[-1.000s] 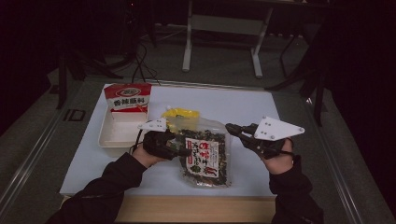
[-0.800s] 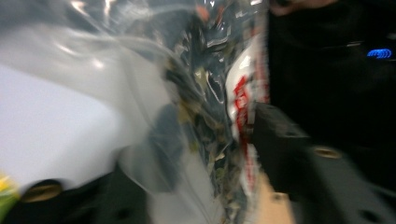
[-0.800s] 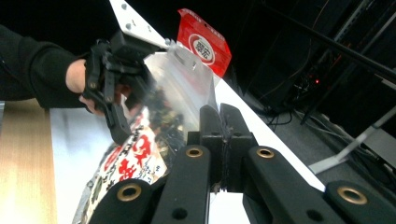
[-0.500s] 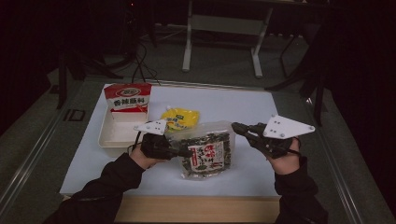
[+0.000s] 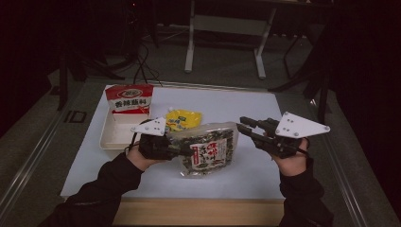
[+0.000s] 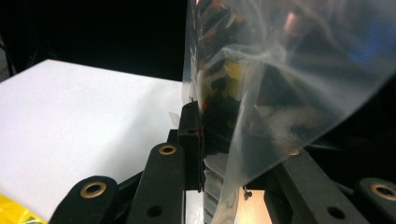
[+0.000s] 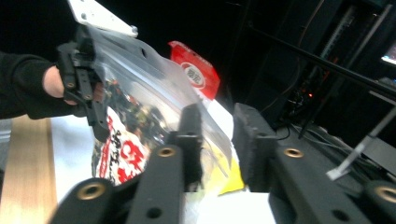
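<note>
left gripper (image 5: 177, 147): jaws clamped on left edge of clear snack bag (image 5: 208, 150), held off the counter | right gripper (image 5: 246, 124): jaws just opening, gap empty, beside bag's right corner | risk: one-edge hold, bag may swing or slip | surface: white counter (image 5: 246, 106), tray (image 5: 116, 137), red packet (image 5: 128, 98), yellow pouch (image 5: 183, 118) far-left | room: dark

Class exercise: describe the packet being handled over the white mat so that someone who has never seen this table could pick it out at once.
Start at the white mat on the table. Just above its near middle, the left tongs pinch one edge of a clear plastic bag, with the right tongs at its other end. Unlike the yellow pouch and the red-and-white packet behind it, it is see-through, with dark contents and a red-and-white label.
</note>
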`<state>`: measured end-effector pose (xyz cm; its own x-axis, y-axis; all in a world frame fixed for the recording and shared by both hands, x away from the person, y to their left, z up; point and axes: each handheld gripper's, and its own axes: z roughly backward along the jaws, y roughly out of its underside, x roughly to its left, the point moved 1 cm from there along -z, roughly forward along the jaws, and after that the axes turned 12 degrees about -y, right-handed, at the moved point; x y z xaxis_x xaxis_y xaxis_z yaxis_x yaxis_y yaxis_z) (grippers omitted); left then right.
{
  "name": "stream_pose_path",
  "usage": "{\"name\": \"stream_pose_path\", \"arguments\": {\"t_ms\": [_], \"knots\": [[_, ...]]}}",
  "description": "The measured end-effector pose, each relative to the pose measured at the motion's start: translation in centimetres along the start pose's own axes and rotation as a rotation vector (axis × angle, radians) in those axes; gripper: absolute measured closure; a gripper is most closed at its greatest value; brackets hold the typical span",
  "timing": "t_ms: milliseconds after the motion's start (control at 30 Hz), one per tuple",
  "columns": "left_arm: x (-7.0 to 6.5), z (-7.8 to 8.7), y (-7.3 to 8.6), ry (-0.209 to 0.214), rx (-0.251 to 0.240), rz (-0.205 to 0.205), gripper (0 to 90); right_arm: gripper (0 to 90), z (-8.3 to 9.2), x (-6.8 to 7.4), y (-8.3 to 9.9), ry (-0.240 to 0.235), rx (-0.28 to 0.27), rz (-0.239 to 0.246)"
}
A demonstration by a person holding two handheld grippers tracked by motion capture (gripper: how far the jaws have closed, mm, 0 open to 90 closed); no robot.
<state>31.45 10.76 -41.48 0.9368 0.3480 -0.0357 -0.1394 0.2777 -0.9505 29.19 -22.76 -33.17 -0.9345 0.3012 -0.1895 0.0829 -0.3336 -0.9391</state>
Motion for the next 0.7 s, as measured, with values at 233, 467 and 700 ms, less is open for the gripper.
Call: {"name": "stream_pose_path", "arguments": {"t_ms": [233,467,700], "knots": [[0.7,2.6,-2.2,-0.037,-0.033,-0.026,75.5,38.8,-0.4,-0.5,0.8,0.039,0.0,-0.054],[1.8,4.9,-3.3,-0.085,-0.064,-0.019,75.5,17.1,-1.4,-0.9,2.3,0.022,-0.033,-0.131],[3.2,8.0,-3.8,-0.17,-0.081,-0.022,75.4,14.1,-2.0,-1.3,4.0,0.017,-0.015,-0.167]]}}
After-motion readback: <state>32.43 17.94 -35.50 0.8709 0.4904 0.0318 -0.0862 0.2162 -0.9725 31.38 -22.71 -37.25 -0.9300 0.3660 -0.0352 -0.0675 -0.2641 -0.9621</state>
